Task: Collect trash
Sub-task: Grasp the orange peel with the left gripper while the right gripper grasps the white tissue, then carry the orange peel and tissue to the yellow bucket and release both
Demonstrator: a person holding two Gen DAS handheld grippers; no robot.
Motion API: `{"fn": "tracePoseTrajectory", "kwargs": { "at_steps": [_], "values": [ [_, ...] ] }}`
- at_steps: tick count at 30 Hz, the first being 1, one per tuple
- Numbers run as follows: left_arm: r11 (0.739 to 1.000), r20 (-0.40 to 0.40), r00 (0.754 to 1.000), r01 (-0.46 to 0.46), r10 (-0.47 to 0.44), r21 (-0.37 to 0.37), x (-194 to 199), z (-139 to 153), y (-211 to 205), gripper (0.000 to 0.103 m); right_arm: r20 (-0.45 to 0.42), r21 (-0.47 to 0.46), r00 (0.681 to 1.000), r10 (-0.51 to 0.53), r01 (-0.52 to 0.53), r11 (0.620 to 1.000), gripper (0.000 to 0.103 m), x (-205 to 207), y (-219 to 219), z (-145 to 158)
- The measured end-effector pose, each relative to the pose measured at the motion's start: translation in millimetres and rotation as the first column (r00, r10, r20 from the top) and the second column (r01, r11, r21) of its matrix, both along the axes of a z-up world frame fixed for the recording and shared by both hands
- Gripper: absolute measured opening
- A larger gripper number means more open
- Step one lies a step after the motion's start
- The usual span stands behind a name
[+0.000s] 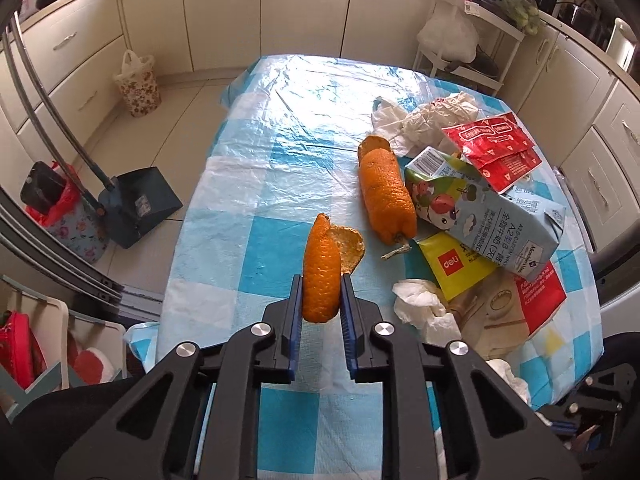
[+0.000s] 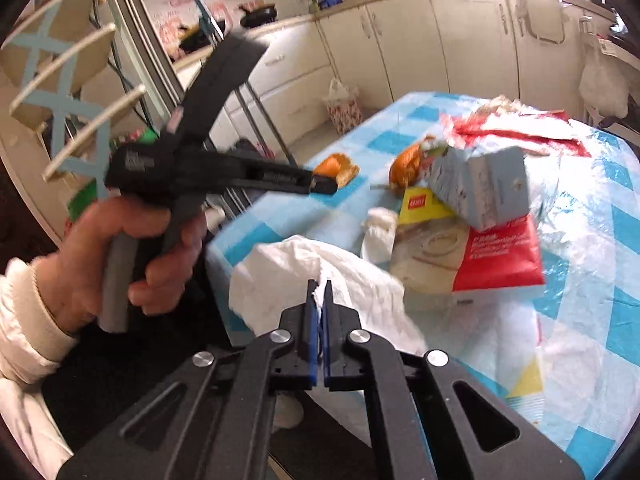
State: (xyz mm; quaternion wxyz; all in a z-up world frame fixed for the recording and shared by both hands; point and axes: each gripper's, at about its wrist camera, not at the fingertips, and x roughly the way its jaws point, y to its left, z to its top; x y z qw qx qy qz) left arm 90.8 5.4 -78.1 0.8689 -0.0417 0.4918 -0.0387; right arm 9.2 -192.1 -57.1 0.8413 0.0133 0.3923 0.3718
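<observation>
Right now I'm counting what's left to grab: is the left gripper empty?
No, the left gripper is shut on a curled piece of orange peel, held upright between its blue pads.

Light: bright daylight, even, falling from the far side of the room.
Glare: white sheen on the plastic tablecloth (image 1: 288,128), strongest at its far end in the left wrist view.
Shadows: soft and short under the orange peel (image 1: 386,192) and milk carton (image 1: 486,216).
Focus, left wrist: sharp throughout.
Blur, right wrist: motion smear on the milk carton (image 2: 480,186), red packaging (image 2: 520,128) and left gripper (image 2: 324,186).
Distortion: strong fisheye; cabinets (image 1: 224,12) bow, corners go black.
</observation>
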Motion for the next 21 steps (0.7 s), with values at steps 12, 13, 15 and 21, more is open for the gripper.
{"fn": "tracePoseTrajectory", "kwargs": {
  "at_steps": [12, 13, 15, 21],
  "values": [
    [0.997, 0.192, 0.979, -0.067, 0.072, -0.034, -21.6, 43.2, 12.7, 0.017, -0.007, 0.258, 0.972, -0.234, 0.228, 0.939, 0.002, 8.4, -79.5, 28.7],
    [0.997, 0.188, 0.979, -0.073, 0.080, -0.039, -21.6, 43.2, 15.7, 0.017, -0.005, 0.256, 0.970, -0.242, 0.235, 0.938, 0.002, 7.5, -83.5, 28.6],
    [0.995, 0.180, 0.979, -0.083, 0.091, -0.051, -22.2, 42.7, 20.3, 0.017, 0.006, 0.251, 0.969, -0.248, 0.239, 0.938, 0.002, 7.0, -89.1, 32.4],
    [0.993, 0.207, 0.973, -0.091, 0.104, -0.072, -26.2, 46.9, 27.5, 0.017, 0.030, 0.275, 0.953, -0.300, 0.281, 0.920, 0.002, 5.4, -101.2, 42.5]
  ]
}}
